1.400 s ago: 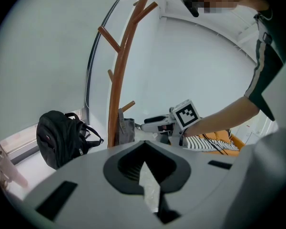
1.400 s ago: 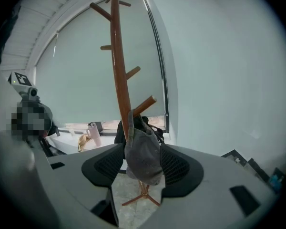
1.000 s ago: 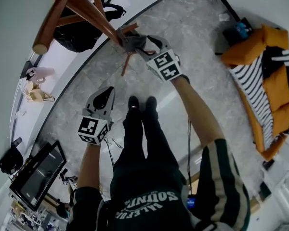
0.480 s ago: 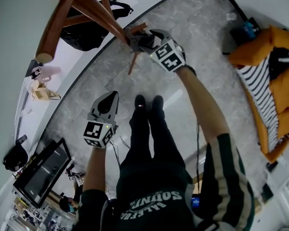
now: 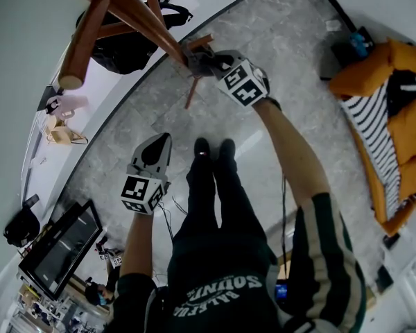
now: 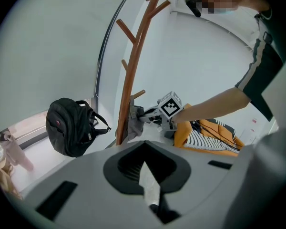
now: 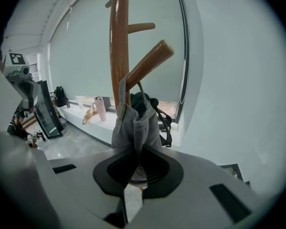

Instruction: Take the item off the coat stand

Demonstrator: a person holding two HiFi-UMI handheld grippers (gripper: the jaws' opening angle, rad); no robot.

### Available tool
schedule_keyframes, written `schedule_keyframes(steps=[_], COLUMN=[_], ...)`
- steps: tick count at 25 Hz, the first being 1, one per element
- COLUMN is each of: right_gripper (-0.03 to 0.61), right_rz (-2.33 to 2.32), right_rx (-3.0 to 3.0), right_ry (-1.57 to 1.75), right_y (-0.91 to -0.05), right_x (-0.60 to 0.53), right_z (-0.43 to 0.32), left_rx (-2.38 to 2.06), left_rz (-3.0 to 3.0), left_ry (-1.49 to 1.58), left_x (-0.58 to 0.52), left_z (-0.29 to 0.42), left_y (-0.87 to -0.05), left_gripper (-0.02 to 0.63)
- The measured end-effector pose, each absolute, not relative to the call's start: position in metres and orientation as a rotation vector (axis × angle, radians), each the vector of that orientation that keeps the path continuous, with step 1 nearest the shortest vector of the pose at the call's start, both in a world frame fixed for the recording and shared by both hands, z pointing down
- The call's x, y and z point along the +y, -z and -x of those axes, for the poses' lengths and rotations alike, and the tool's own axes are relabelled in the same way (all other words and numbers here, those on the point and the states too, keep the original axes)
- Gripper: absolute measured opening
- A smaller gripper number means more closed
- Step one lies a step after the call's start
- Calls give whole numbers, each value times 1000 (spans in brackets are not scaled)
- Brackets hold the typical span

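Right gripper (image 5: 204,62): reached up to the coat stand; its fingers had just been closing and were clenched on the grey garment's lower fold.
Grey garment (image 7: 136,123): hung from a slanted peg (image 7: 148,62), bunched against the pole, its bottom edge drawn between the right fingers.
Coat stand (image 7: 119,51): wooden, an upright pole with upward-slanting pegs, standing near a pale wall.
Left gripper (image 5: 154,143): held low, well apart from the stand; fingers pressed together with nothing between them.
Backpack (image 6: 69,125): black, on the ledge beyond the stand.
Sofa (image 5: 395,120): orange, carrying a striped cloth, well apart at the right.
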State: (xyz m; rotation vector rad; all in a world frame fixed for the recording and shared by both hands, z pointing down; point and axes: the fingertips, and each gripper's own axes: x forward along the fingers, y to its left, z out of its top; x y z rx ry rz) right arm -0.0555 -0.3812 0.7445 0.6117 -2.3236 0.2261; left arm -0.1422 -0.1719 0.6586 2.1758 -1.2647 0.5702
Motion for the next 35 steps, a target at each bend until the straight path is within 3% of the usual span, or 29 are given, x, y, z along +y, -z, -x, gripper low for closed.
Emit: schedule_keyframes(steps=[35], right_gripper=[14], right_rz=[-727], right_rx=[-2341], right_ry=[-102], right_y=[-668], right_x=[-376], right_z=[15], left_rx=[-1233], left_rz=[-2293], left_ry=[-506], left_x=[-188], left_z=[120], left_y=[-621], left_gripper=[0])
